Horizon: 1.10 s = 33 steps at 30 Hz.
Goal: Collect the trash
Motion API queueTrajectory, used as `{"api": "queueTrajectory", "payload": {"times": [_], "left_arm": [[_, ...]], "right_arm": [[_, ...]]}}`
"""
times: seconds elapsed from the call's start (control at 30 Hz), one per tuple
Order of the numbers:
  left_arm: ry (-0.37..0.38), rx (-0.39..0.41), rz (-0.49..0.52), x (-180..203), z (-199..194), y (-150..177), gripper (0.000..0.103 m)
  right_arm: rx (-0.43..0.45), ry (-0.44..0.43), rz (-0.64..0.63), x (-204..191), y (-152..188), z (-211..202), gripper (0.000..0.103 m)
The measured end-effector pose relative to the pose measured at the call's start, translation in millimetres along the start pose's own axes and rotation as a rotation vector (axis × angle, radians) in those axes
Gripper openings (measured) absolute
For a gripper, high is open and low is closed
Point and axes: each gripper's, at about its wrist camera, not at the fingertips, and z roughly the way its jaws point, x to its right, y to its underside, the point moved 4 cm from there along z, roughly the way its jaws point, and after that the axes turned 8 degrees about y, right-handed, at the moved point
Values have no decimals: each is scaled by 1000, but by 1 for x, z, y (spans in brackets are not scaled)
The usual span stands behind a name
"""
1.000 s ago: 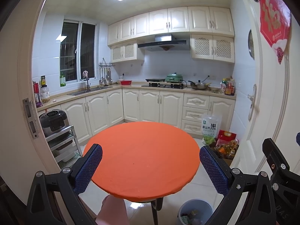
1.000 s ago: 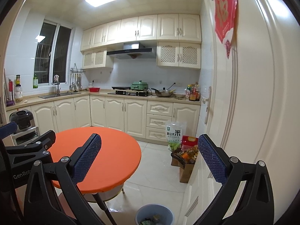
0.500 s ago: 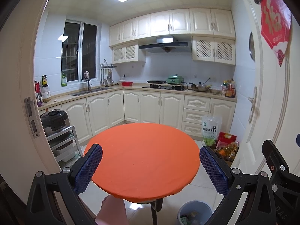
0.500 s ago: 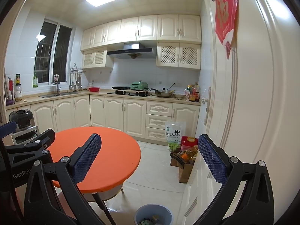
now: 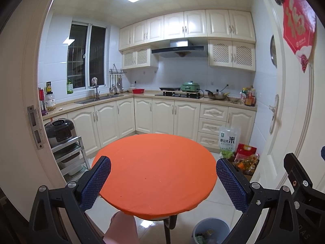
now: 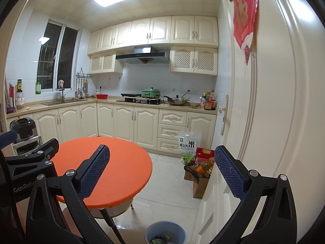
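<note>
kitchen, round orange table [image 5: 156, 168], blue bin [image 6: 166, 231] on floor, both grippers' fingers [image 5: 95, 183] spread, empty

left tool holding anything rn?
No. The left tool is open, with only the orange table showing in the gap between its blue pads.

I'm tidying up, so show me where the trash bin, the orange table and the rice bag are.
trash bin [image 6: 149, 231]: right wrist view, on its blue left wall.
orange table [image 5: 156, 170]: left wrist view, bare middle of the top.
rice bag [image 5: 228, 140]: left wrist view, on its printed label.
</note>
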Motion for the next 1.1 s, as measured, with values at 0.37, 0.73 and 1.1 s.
{"api": "queueTrajectory", "payload": {"times": [0.37,0.73,1.1], "left_arm": [[-5,-3,1,0,-1,2,102],[5,-13,7,0,-1,2,102],[6,-16,6,-1,-1,1,102]], "right_arm": [[-3,5,-12,1,-2,1,103],[8,14,-26,1,2,-5,103],[8,16,-26,2,2,-5,103]]}}
